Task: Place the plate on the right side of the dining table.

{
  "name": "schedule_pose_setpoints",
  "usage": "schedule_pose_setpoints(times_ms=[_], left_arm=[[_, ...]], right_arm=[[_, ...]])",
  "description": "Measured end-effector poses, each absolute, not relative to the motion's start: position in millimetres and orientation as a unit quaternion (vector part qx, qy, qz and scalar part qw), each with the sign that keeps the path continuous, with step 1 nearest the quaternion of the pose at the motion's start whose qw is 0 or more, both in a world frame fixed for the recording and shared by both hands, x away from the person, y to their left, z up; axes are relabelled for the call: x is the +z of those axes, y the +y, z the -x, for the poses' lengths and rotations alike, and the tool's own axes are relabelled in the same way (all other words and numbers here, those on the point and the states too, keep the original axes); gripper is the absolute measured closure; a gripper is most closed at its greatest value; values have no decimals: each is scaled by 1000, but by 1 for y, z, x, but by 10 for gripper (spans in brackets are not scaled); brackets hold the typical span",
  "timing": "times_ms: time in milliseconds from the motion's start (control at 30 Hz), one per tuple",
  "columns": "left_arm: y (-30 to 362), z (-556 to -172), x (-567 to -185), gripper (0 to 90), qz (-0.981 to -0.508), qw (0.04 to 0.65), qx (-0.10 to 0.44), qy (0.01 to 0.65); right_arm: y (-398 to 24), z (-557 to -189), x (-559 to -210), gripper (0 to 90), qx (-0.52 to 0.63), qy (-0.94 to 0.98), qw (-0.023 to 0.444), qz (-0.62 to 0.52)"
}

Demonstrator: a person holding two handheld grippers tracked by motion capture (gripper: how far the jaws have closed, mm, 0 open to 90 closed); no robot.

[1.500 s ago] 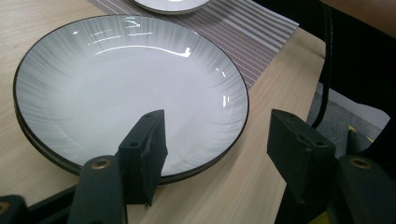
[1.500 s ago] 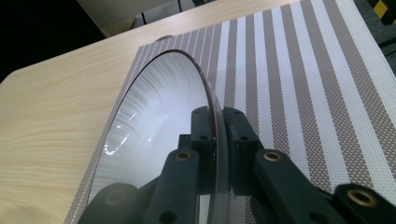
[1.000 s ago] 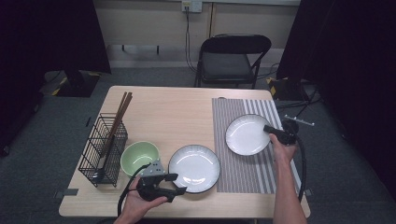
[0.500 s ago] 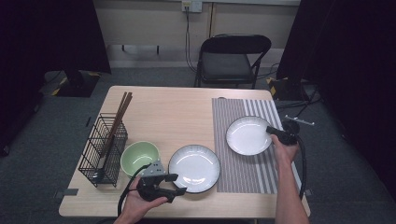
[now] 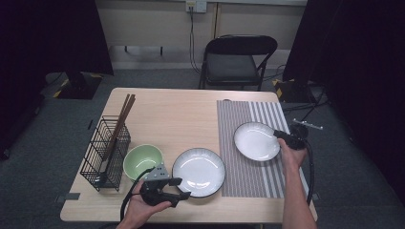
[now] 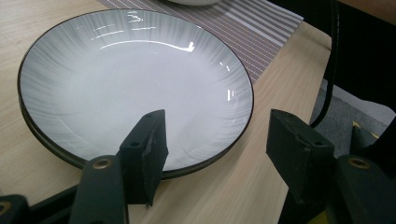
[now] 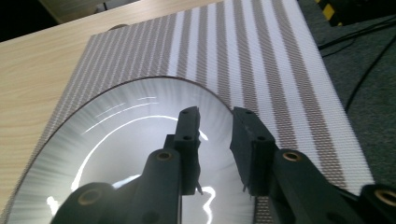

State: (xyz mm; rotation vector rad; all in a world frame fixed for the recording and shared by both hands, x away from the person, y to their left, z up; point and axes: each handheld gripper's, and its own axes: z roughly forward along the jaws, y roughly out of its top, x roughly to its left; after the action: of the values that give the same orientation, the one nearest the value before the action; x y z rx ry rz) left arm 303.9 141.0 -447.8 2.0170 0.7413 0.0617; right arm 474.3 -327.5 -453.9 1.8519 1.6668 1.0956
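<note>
The right gripper (image 5: pixel 282 135) has just been opening, its jaws slack astride the rim of the white plate (image 5: pixel 256 141) on the striped placemat (image 5: pixel 248 167). The left gripper (image 5: pixel 184 187) gapes by the dark-rimmed plate (image 6: pixel 135 84). Glazed, slippery, breakable: grip the rim.

A black folding chair (image 5: pixel 240 61) stands on grey carpet (image 5: pixel 57 157) behind the light wooden desk (image 5: pixel 176 114). Black curtains (image 5: pixel 47 38) flank a beige wall (image 5: pixel 148 21) with a socket (image 5: pixel 196 5) and hanging cables (image 5: pixel 192 33).

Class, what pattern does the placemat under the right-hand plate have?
The placemat has brown and white stripes, best seen in the right gripper view.
</note>
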Motion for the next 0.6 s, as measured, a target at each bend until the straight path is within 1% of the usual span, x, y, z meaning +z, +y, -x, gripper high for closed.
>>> schedule_pose_setpoints(times_ms=[133, 300, 467, 600], left_arm=[[141, -304, -447, 388, -827, 476, 24, 300], [142, -304, -448, 390, -823, 479, 24, 304], [142, -304, -447, 392, -825, 477, 25, 301], [141, -302, -445, 392, -828, 473, 28, 300]], right_arm=[[-325, -473, -455, 718, 400, 601, 206, -661], [-323, -470, -456, 716, 415, 608, 190, -650], [-316, -465, -452, 680, 417, 626, 185, -632], [-310, -460, -445, 675, 424, 634, 188, -619]])
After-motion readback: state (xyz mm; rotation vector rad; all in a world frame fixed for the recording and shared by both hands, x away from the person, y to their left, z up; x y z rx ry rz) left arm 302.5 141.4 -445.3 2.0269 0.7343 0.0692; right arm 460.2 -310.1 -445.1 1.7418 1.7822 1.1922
